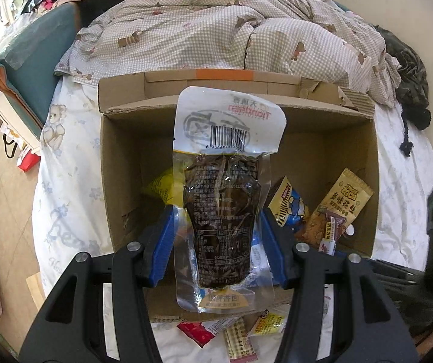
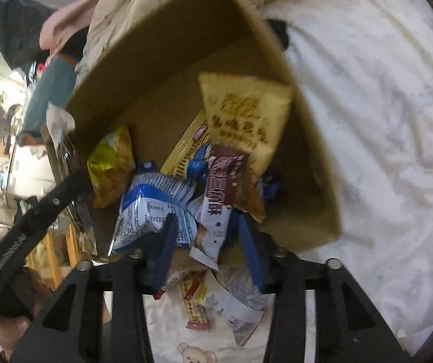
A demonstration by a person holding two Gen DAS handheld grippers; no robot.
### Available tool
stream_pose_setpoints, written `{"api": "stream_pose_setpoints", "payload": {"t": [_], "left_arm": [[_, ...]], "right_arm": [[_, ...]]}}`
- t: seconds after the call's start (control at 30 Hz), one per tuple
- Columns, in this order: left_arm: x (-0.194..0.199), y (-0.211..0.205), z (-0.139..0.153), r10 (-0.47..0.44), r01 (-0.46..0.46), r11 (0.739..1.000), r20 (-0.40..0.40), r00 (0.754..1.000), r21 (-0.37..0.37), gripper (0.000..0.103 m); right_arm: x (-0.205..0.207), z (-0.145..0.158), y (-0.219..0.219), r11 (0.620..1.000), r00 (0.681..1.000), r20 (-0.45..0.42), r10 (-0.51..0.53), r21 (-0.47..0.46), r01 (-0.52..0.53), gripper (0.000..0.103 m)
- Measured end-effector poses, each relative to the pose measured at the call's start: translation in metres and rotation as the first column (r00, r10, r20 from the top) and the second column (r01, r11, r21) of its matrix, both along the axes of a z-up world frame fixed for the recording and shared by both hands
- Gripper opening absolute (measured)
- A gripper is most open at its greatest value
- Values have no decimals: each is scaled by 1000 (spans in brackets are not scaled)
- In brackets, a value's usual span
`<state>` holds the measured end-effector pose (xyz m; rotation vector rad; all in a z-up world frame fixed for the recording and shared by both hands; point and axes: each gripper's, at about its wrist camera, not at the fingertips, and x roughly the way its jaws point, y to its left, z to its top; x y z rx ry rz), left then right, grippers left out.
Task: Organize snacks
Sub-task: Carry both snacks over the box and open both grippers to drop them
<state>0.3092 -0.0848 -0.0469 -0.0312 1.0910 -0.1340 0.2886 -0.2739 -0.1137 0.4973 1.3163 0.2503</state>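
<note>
Left wrist: left tool (image 1: 218, 239) clamps a glossy clear pouch (image 1: 225, 199) over the corrugated box (image 1: 119, 163); right tool (image 2: 208, 242) released.

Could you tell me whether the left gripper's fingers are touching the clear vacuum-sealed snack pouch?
Touching: in the left wrist view, both blue fingers press the sides of the pouch, holding it above the cardboard box.

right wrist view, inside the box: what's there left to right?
Yellow snack bag → blue-and-white packet → brown-and-white wafer bar between the right gripper's fingers → tan peanut packet leaning toward the cardboard box's right wall.
</note>
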Motion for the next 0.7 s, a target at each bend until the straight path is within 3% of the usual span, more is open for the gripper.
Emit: {"api": "stream_pose_setpoints", "payload": {"t": [0.03, 0.13, 0.17, 0.3, 0.5, 0.7], "left_arm": [[1, -1, -1, 5, -5, 1000, -5, 1000, 4, 51], [3, -1, -5, 21, -21, 1000, -22, 1000, -1, 51], [4, 0, -5, 24, -25, 1000, -25, 999, -1, 51], [6, -4, -6, 28, -27, 999, -24, 999, 20, 51], [9, -12, -6, 40, -39, 999, -24, 999, 38, 54], [11, -22, -8, 51, -50, 995, -10, 999, 85, 57]], "right_arm": [[4, -2, 3, 1000, 1000, 9, 17, 16, -17, 25], [8, 6, -3, 995, 996, 87, -25, 103, 16, 23], [9, 17, -9, 991, 986, 153, -66, 127, 47, 23], [8, 34, -26, 977, 975, 186, -123, 193, 86, 45], [-1, 38, -33, 990, 977, 176, -120, 95, 104, 45], [-19, 53, -21, 995, 974, 206, -94, 45, 86, 57]]}}
